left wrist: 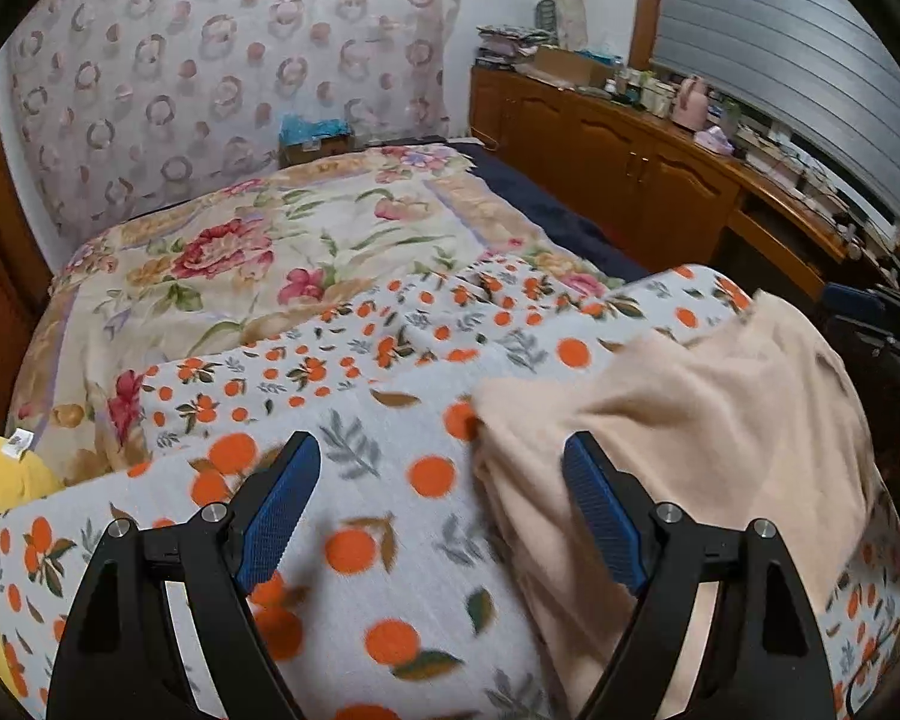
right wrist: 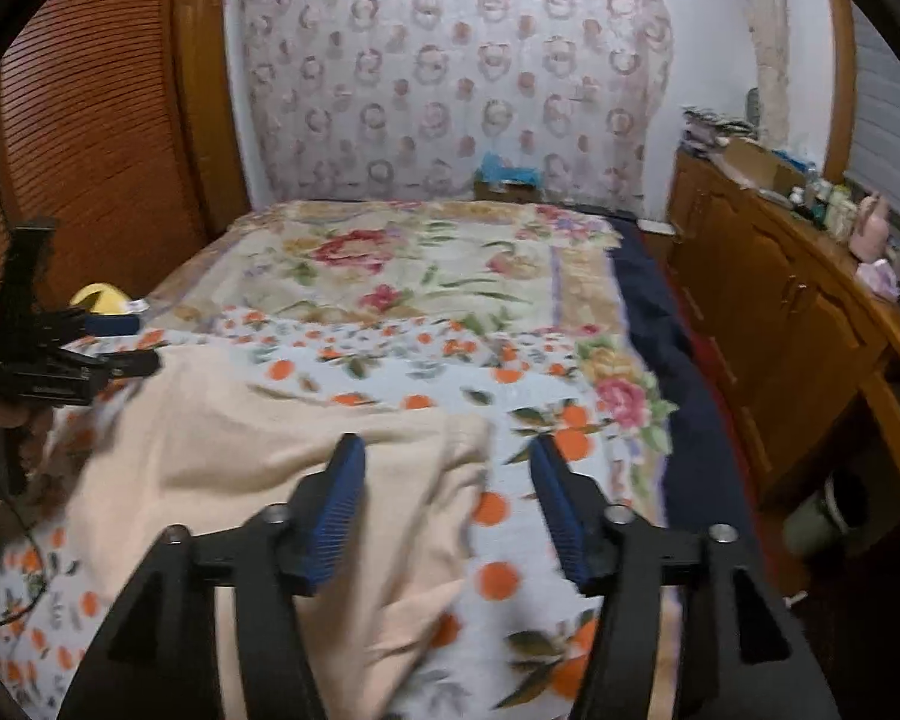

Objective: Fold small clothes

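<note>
A pale peach garment (left wrist: 678, 420) lies crumpled on an orange-print blanket (left wrist: 390, 480) on the bed. It also shows in the right wrist view (right wrist: 240, 456). My left gripper (left wrist: 444, 456) is open and empty; it hovers over the garment's left edge, with the right finger over the cloth. My right gripper (right wrist: 447, 456) is open and empty over the garment's right edge, its left finger above the cloth. The left gripper shows at the left edge of the right wrist view (right wrist: 108, 354). The right gripper shows at the right edge of the left wrist view (left wrist: 870, 312).
A floral bedspread (right wrist: 426, 264) covers the far bed. A yellow soft item (left wrist: 0, 480) lies at the left. A wooden cabinet (right wrist: 780, 300) with clutter runs along the right, past a dark blue bed edge (right wrist: 648, 312). A slatted wooden door (right wrist: 90, 120) stands left.
</note>
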